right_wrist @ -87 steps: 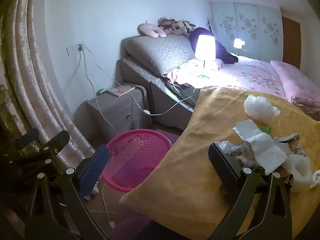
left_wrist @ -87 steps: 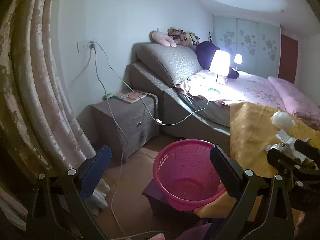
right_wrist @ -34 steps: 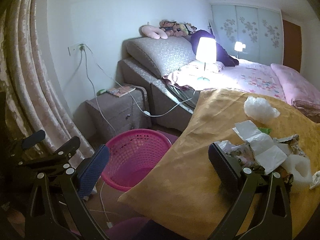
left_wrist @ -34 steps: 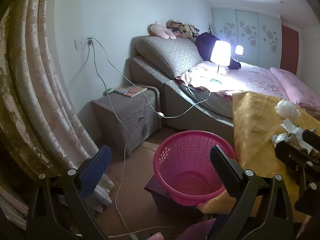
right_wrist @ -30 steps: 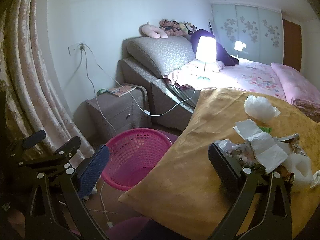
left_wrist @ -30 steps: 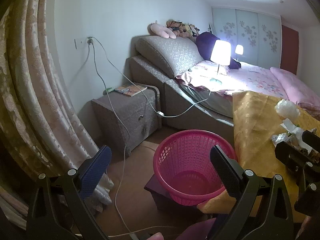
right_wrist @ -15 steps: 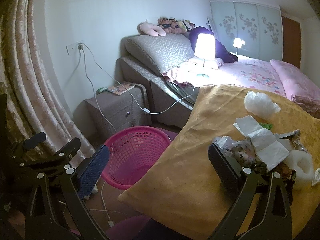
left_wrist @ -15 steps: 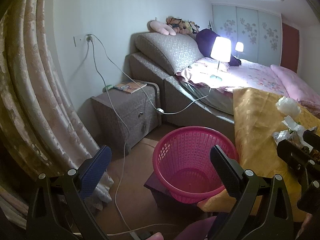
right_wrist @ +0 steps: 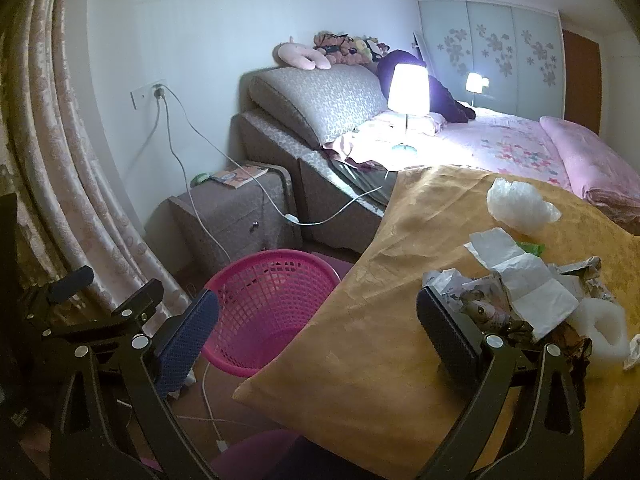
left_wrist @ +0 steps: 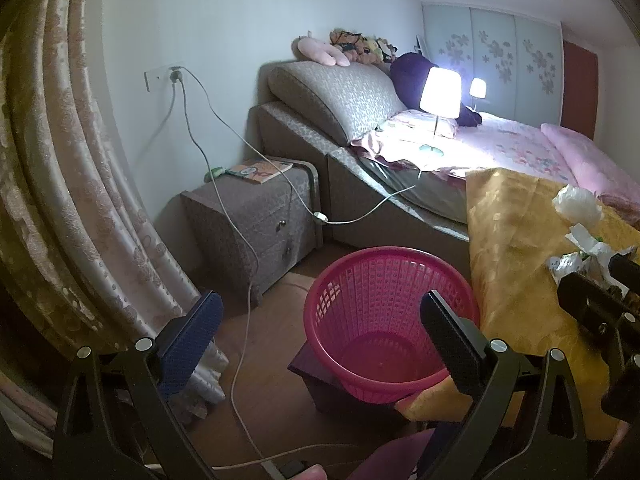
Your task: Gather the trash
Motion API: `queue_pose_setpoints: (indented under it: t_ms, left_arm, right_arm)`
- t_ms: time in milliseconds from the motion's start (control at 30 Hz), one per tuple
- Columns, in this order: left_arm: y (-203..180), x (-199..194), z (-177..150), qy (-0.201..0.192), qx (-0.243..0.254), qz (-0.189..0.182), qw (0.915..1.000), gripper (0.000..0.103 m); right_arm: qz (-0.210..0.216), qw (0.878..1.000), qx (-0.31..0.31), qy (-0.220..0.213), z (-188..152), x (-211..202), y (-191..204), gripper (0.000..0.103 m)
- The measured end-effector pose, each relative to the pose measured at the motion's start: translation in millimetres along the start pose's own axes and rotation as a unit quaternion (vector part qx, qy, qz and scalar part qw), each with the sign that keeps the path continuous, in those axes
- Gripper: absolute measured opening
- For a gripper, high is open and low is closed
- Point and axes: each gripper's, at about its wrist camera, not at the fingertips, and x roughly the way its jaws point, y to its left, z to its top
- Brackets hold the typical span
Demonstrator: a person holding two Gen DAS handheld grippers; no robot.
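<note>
Both grippers' fingers wide, empty. Right gripper (right_wrist: 316, 328): trash pile (right_wrist: 520, 292) at 3 o'clock touching right finger; left gripper (left_wrist: 320, 340): basket (left_wrist: 384, 316) between fingers.

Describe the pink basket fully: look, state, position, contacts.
The basket is a round, magenta, plastic-looking bin with lattice walls, a solid rim and a solid bottom, tapering downward. It stands upright and looks empty. It rests on a dark low stand on the floor, between the nightstand and the yellow cloth, whose hanging edge meets its rim.
</note>
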Motion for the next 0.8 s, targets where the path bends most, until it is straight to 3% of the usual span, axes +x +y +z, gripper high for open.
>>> queue_pose_setpoints:
  t_ms: [433,800]
  left_arm:
    - [-1,2,-3,0.0,0.003,-0.001,1.0,0.095]
    - [-13,7,-5,0.009,0.022,-0.015,0.9996,0.095]
  right_arm:
    - [-0.005,1.0,-0.001,0.003,-2,1,-4,0.096]
    - [-0.038,0.999,0.0,0.014,-5,-7,-16,0.096]
